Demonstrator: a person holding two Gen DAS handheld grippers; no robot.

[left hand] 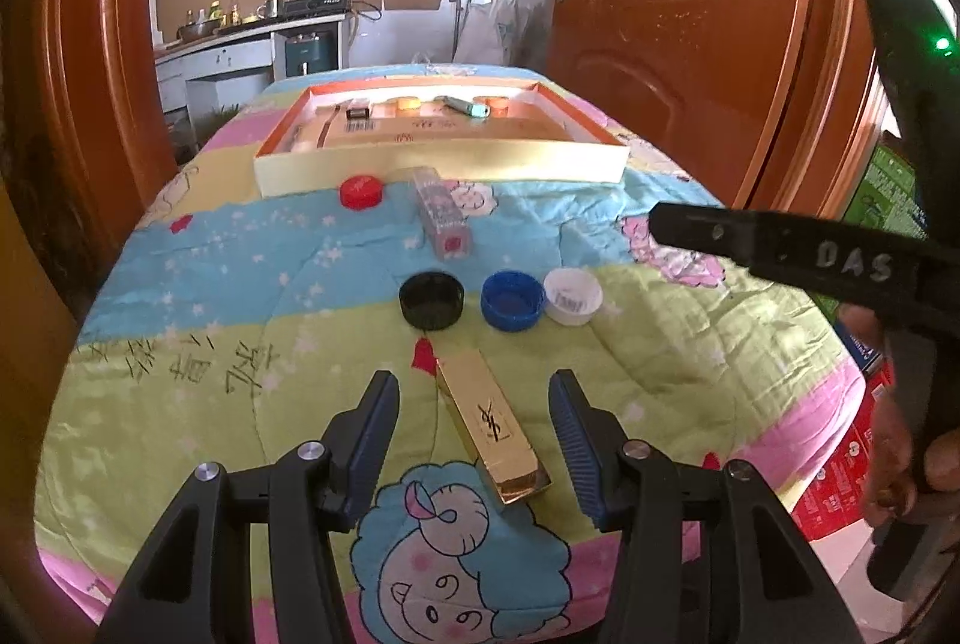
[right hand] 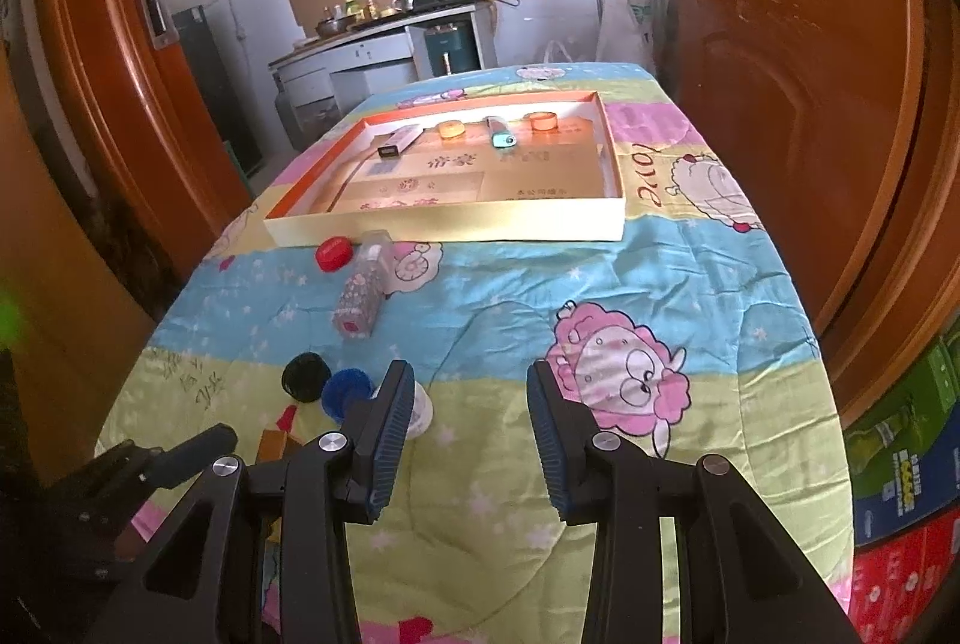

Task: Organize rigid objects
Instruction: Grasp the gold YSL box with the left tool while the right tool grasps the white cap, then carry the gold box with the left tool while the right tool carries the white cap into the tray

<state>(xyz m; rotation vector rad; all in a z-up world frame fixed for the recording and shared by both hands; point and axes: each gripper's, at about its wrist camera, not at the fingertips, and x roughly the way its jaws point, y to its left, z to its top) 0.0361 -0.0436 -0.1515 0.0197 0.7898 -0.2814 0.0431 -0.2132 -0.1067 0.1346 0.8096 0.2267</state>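
Gold box lying under my left gripper [left hand: 474, 425]

I'm hovering with jaws spread, grasping nothing, over the shiny gold box [left hand: 493, 434], long, slim, black-monogrammed, lying aslant; right gripper [right hand: 471, 431] is gaping empty.

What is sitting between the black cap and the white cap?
A blue plastic bottle cap, open side up, sits between the black cap and white cap, clearest in the left wrist view.

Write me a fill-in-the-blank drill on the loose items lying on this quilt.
1. The gold box lies between the open left tongs, which do not ____ it.
2. Between the black cap and the white cap sits the ____ cap.
3. The red cap lies just in front of the ____.

Missing words: touch; blue; tray
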